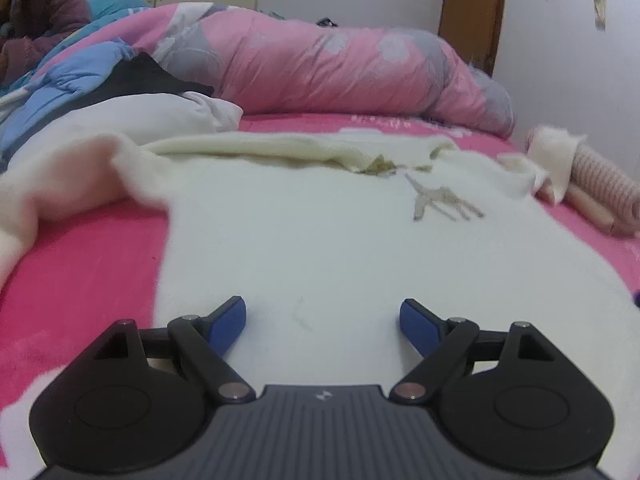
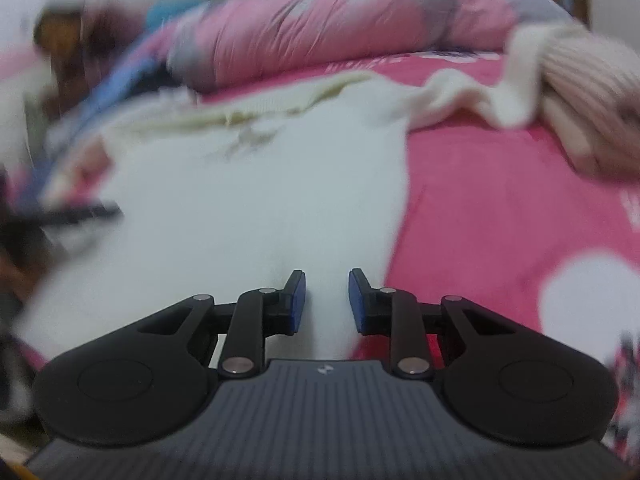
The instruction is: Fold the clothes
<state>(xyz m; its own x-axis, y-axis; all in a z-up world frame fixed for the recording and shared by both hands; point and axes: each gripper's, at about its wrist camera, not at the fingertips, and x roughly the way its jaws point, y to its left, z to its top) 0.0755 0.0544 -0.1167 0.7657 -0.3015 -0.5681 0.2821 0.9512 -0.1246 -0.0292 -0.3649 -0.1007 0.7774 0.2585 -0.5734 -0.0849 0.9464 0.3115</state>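
Observation:
A white fluffy sweater (image 1: pixel 300 232) lies spread flat on the pink bed sheet (image 1: pixel 80 280), with a small pale deer motif (image 1: pixel 440 204) near its collar. One of its sleeves (image 1: pixel 60 184) trails off to the left. My left gripper (image 1: pixel 322 312) hovers over the sweater's near hem, jaws wide open and empty. My right gripper (image 2: pixel 326 292) is at the near right edge of the sweater (image 2: pixel 260 200). Its blue pads (image 2: pixel 298 300) stand a narrow gap apart, with white cloth showing between them and no visible pinch.
A person's hand in a ribbed pink cuff (image 1: pixel 600 200) rests on the sweater's far right sleeve. A pink and grey duvet (image 1: pixel 320 64) lies rolled along the back. White cloth (image 1: pixel 160 116), a black garment (image 1: pixel 148 76) and blue bedding are piled at back left, beside a seated person (image 1: pixel 36 12).

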